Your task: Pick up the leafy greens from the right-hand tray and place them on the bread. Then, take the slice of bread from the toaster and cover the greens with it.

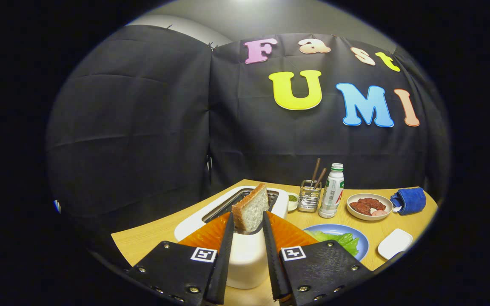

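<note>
1. The bread slice (251, 208) sits between the fingertips of the gripper (248, 224), tilted, its crust side up and toward the left. Both fingers press its lower part, so the claw is closed on the slice.
2. The slice hangs just above the toaster (228, 214), over the near end of the slot and clear of it.
3. To the right of the fingers, the blue plate (362, 240) holds the greens (342, 240). The right finger's body hides much of the plate, so I cannot tell whether a base slice lies under the leaves.
4. Judgement: the second step is in hand, carrying the toaster slice over to cover the greens. The leaves lying on the plate fit the first step being done, though the hidden base leaves that unsettled.
5. The next move calls for keeping the grip firm, since the slice is soft and held only by its lower edge. It must swing right, over the plate, then tip from near-upright to flat before the fingers part.
6. Further out on the table (402, 223) stand a utensil holder (309, 196), a bottle (332, 191), a bowl of red food (369, 206), a blue cloth (408, 200) and a small white dish (394, 243); the path to the plate passes in front of them.
</note>
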Motion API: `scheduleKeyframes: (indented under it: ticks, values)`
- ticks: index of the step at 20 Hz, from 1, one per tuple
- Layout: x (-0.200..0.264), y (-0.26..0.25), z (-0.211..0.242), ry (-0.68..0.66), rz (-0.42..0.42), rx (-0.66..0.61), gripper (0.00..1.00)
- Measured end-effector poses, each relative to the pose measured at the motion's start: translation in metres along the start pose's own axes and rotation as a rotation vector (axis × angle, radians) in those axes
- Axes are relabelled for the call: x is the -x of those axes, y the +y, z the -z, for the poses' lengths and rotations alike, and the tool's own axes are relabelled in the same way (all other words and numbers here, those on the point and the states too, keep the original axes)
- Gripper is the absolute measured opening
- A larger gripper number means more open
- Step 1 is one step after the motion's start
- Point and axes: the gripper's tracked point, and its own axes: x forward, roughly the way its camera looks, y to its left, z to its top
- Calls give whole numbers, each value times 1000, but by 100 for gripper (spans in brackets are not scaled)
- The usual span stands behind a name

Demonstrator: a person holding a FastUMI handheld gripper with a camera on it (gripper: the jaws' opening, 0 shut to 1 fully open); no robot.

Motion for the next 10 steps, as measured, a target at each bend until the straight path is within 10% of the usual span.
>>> scheduleKeyframes:
  ticks: [10]
  values:
    - [-38, 4, 3, 56, 77, 3, 40]
